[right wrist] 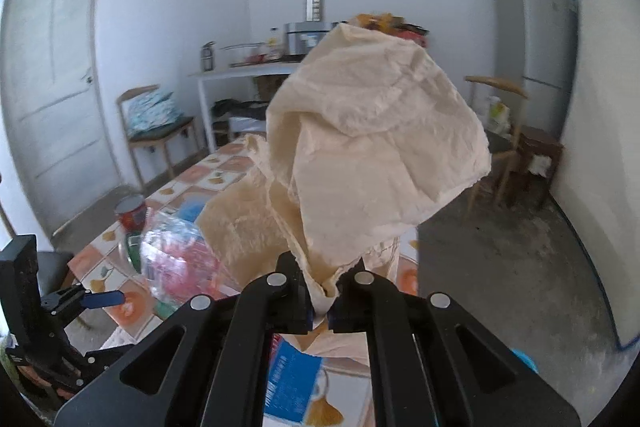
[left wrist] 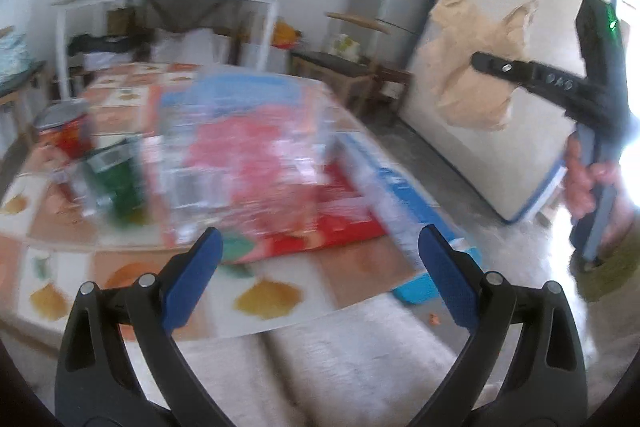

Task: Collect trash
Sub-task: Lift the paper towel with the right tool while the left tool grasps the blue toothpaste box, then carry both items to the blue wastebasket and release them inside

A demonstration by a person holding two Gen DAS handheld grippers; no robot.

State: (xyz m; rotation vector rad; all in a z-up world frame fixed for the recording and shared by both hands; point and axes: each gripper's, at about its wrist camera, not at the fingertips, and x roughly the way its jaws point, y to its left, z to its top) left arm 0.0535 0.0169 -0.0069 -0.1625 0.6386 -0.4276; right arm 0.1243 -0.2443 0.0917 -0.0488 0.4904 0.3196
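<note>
Two grippers work over the table (left wrist: 280, 307), which serves as the landmark here. The right gripper (right wrist: 320, 301) has its jaws clamped on a crumpled beige paper (right wrist: 372, 147), pinching it at the bunched lower end while the rest fans out above the fingers, lifted clear of the table and off its right edge in the left wrist view. The left gripper (left wrist: 320, 259) hovers at the table's near edge with jaws apart and nothing between them. On the table, near its middle, lies a clear plastic bottle (left wrist: 240, 155); toward its left side stand a red can (left wrist: 66, 131) and a green can (left wrist: 116, 183).

The step in hand looks like carrying the paper off to a bin, which is not in view. To do it well, keep the pinch firm, since the loose sheet could slip or tear, and move smoothly so the flapping part does not snag the bottle.
</note>
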